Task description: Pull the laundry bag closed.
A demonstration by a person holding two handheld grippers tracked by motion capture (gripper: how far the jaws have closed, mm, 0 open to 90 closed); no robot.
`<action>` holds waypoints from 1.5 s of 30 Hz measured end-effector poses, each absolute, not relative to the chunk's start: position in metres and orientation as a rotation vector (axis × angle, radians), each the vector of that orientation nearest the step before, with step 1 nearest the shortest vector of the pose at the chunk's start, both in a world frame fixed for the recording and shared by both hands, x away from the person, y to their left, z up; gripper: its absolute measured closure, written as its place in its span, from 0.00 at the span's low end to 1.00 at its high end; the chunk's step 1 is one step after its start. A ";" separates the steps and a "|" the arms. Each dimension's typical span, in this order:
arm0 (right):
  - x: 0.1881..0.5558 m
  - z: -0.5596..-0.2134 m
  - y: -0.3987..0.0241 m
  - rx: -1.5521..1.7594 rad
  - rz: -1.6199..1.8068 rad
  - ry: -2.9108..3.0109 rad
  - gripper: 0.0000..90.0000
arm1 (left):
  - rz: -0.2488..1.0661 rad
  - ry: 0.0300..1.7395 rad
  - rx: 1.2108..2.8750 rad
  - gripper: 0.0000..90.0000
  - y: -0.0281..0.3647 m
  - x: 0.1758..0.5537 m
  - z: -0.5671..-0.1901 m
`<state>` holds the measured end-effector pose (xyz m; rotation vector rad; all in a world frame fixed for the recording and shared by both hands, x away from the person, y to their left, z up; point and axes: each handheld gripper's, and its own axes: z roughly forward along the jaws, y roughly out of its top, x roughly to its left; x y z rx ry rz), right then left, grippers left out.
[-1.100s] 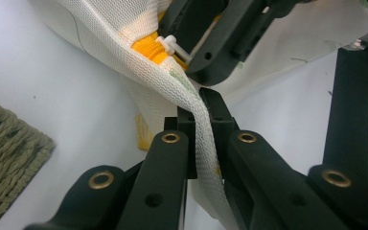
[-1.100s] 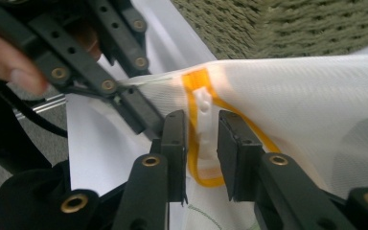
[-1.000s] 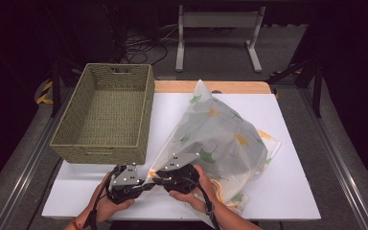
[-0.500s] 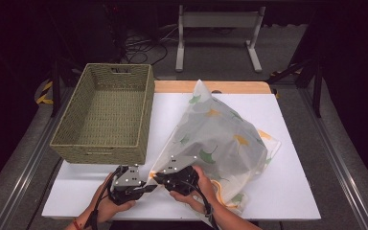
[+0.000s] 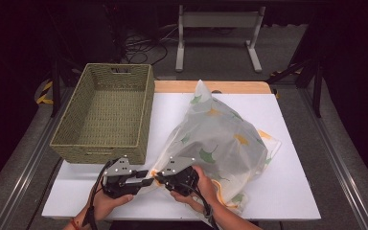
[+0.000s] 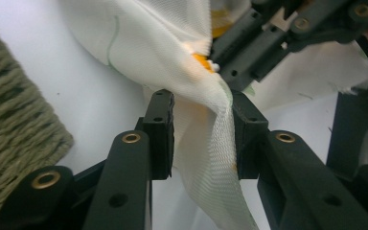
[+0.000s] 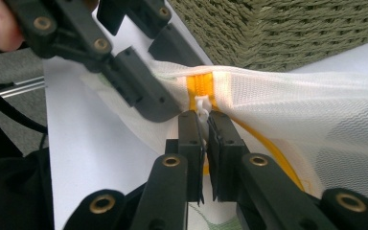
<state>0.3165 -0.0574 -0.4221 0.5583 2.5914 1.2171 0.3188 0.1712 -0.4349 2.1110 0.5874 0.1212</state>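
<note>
A white mesh bag (image 5: pixel 220 139) printed with green and yellow leaves lies on the white table (image 5: pixel 287 182). Its near corner, with an orange zipper (image 7: pixel 199 84), is pulled toward me. My right gripper (image 7: pixel 205 125) is shut on the white zipper pull (image 7: pixel 202 104); from above it (image 5: pixel 157 176) sits at the bag's corner. My left gripper (image 6: pixel 202 129) faces it from the left (image 5: pixel 146 178). Its jaws have just been opening and stand apart, with a fold of mesh (image 6: pixel 206 143) loose between them, brushing the right pad only.
A woven olive basket (image 5: pixel 105 112) stands empty at the table's left, its near corner close beside my left gripper (image 7: pixel 177 84). A wooden strip (image 5: pixel 172 86) runs along the far edge. Bare white table lies to the right of the bag.
The left gripper's jaws have parted and let go of the mesh at the bag's corner. Both hands stay in about the same place.
</note>
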 end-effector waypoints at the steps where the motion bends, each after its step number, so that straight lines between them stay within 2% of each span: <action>1: 0.316 -0.422 -0.057 0.557 1.213 2.591 0.95 | 0.119 0.583 2.105 0.78 0.171 0.319 -0.434; 5: 0.317 -0.422 -0.058 0.560 1.204 2.589 0.95 | 0.153 0.561 2.118 0.94 0.165 0.318 -0.431; 7: 0.319 -0.422 -0.059 0.567 1.207 2.589 0.95 | 0.160 0.557 2.110 0.97 0.164 0.316 -0.430; 14: 0.320 -0.418 -0.059 0.572 1.224 2.606 0.96 | 0.155 0.567 2.069 0.97 0.169 0.315 -0.429; 27: 0.327 -0.411 -0.050 0.534 1.112 2.654 0.97 | 0.246 0.595 2.017 0.98 0.177 0.311 -0.422; 30: 0.329 -0.412 -0.052 0.537 1.088 2.677 1.00 | 0.255 0.616 1.988 0.98 0.180 0.310 -0.420; 45: 0.331 -0.417 -0.071 0.525 0.882 2.744 1.00 | 0.323 0.712 1.915 0.98 0.216 0.312 -0.414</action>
